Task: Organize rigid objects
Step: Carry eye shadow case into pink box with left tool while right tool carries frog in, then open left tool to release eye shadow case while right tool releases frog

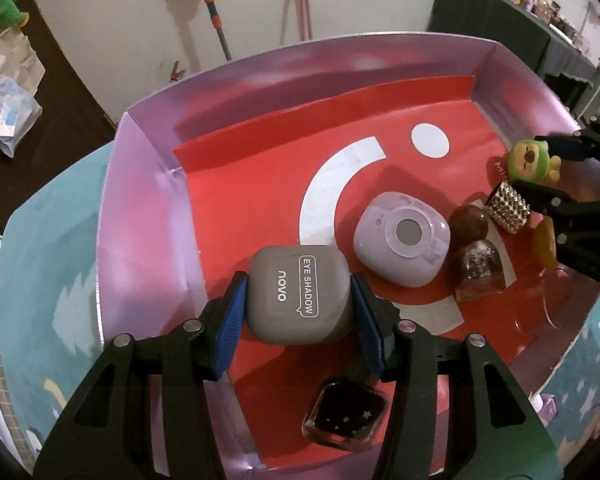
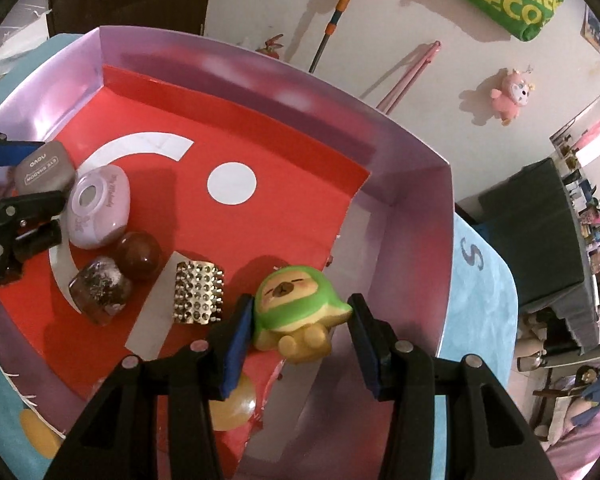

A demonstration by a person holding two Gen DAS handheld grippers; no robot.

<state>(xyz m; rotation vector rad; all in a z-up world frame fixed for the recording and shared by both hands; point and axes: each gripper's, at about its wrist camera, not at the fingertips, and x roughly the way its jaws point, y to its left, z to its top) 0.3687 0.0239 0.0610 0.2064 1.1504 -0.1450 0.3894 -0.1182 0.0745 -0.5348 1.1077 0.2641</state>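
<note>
A grey eye shadow case [image 1: 296, 300] is clamped between the blue pads of my left gripper [image 1: 299, 286], just over the red floor of a lilac-walled box [image 1: 148, 216]. In the right wrist view, my right gripper [image 2: 300, 306] is shut on a green-hooded toy figure [image 2: 296, 300] at the box's right side, both pads touching it. Lying in the box between the two grippers are a lilac compact [image 1: 402, 236], a brown ball [image 1: 470, 220], a glittery brown block [image 1: 478, 270] and a studded gold piece [image 2: 198, 294].
A dark square case with stars [image 1: 344, 416] lies under my left gripper, and an amber round piece [image 2: 232, 404] under my right. The box stands on a teal cloth [image 1: 48, 264]. A mop handle [image 1: 216, 12] leans on the back wall.
</note>
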